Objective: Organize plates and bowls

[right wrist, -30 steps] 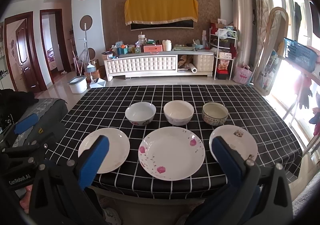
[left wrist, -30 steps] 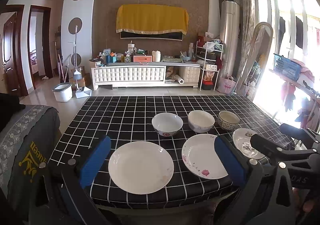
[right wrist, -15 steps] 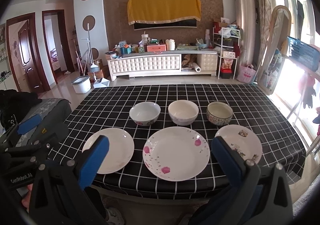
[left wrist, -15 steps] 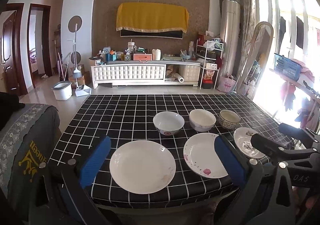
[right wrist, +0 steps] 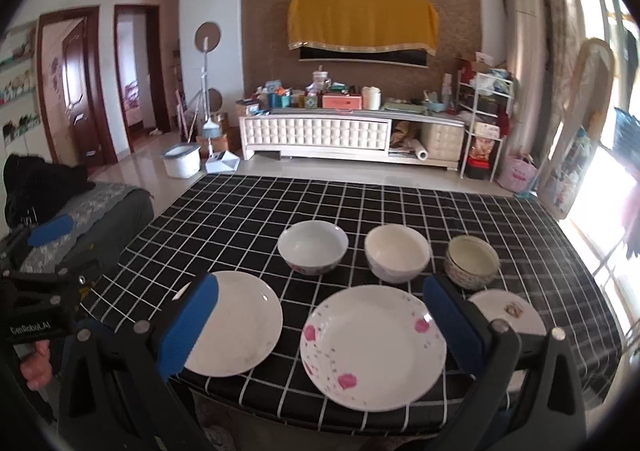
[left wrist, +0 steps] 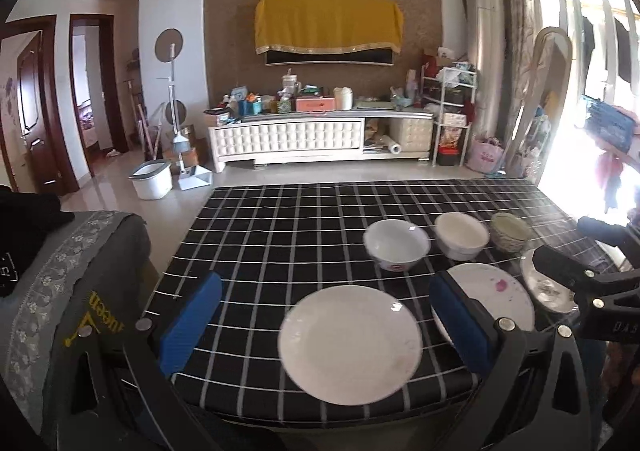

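Three plates line the near edge of the black checked table: a plain white plate, a pink-flowered plate, and a small patterned plate. Behind them stand a white bowl with red marks, a cream bowl and a speckled bowl. My left gripper hovers open over the near edge by the plain plate. My right gripper hangs open before the flowered plate. Both are empty.
A grey cloth-covered chair with a dark garment stands at the table's left. The table's far half holds nothing. Beyond it are a white TV cabinet, a white bin and bright windows at the right. A hand holds the left gripper.
Both cameras have swung left and slightly nearer the table, so the dishes sit further right in each view. No dish has moved and both grippers stay open.
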Motion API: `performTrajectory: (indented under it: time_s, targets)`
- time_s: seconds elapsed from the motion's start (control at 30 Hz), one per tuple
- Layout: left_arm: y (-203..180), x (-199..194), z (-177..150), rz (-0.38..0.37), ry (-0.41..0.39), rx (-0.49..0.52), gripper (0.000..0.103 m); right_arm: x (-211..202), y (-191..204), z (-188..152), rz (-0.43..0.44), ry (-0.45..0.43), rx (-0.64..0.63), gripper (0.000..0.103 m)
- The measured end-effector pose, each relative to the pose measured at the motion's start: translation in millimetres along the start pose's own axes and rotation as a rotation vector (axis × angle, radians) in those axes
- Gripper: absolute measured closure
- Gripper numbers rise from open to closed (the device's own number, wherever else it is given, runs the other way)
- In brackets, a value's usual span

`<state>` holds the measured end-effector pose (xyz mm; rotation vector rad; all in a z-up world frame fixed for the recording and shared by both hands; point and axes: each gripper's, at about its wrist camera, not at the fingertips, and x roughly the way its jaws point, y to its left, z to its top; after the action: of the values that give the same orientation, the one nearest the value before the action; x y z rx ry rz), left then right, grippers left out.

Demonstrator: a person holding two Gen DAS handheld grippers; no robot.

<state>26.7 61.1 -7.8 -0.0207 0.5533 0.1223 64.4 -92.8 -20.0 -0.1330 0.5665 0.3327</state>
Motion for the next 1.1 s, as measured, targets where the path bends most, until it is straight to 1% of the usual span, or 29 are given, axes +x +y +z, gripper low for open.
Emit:
performTrajectory:
  time_s: [0.07,0.17,0.27,0.33,0.4,0.47,0.57,0.63,0.73,0.83,0.87,0.9,0.97,1.03,1.1]
  targets:
    - [9.1,8.1,2.0,0.008,0.011,-0.012,0.0,11.2,6.4,2.3,-0.002,0.013,-0.017,0.0]
    - [21.8,19.6,0.2,0.014,0.027,-0.035,0.0,31.3,17.5,4.0,0.031,0.047,-0.04,0.0]
    - [34.8,39.3,-3.8,0.012,0.084,-0.069,0.0,55.2,22.1,3.3,0.134,0.129,0.018,0.0]
    - [45.6,53.8,-9.3,-0.003,0.125,-0.109,0.0,67.0,23.5,2.0,0.167,0.162,0.041,0.0]
    - [55.6,68.4,-15.7,-0.003,0.175,-0.145,0.0,73.9,27.9,0.4,0.146,0.155,0.019,0.0]
    - [60.2,77.8,-21.2,0.001,0.198,-0.153,0.0,79.4,30.7,-1.7,0.127,0.155,-0.004,0.0]
    - [67.6,97.1,-31.8,0.01,0.252,-0.169,0.0,97.4,32.2,-6.3,0.149,0.214,-0.001,0.0]
    - [72.2,109.3,-39.5,0.0,0.291,-0.2,0.0,111.0,32.4,-10.9,0.173,0.265,0.018,0.0]
    - [79.3,119.8,-47.1,-0.001,0.321,-0.25,0.0,122.5,35.4,-15.8,0.197,0.295,0.021,0.0]
    - [84.2,132.4,-55.2,0.012,0.362,-0.263,0.001,133.5,38.0,-21.0,0.22,0.332,0.017,0.0]
    - [84.4,134.8,-56.8,0.013,0.373,-0.259,0.001,138.1,38.3,-22.0,0.227,0.34,0.018,0.002]
    - [84.4,137.4,-58.8,0.015,0.38,-0.255,0.003,143.1,38.5,-25.1,0.236,0.354,0.021,0.003]
    - [86.5,142.3,-63.8,0.014,0.399,-0.261,0.007,151.0,39.0,-29.3,0.239,0.372,0.018,0.008]
    - [91.1,148.4,-70.2,0.001,0.428,-0.303,0.012,161.6,39.8,-35.5,0.247,0.403,0.023,0.014]
    - [94.5,155.5,-77.3,0.009,0.466,-0.329,0.015,172.5,38.5,-43.0,0.246,0.45,0.034,0.02]
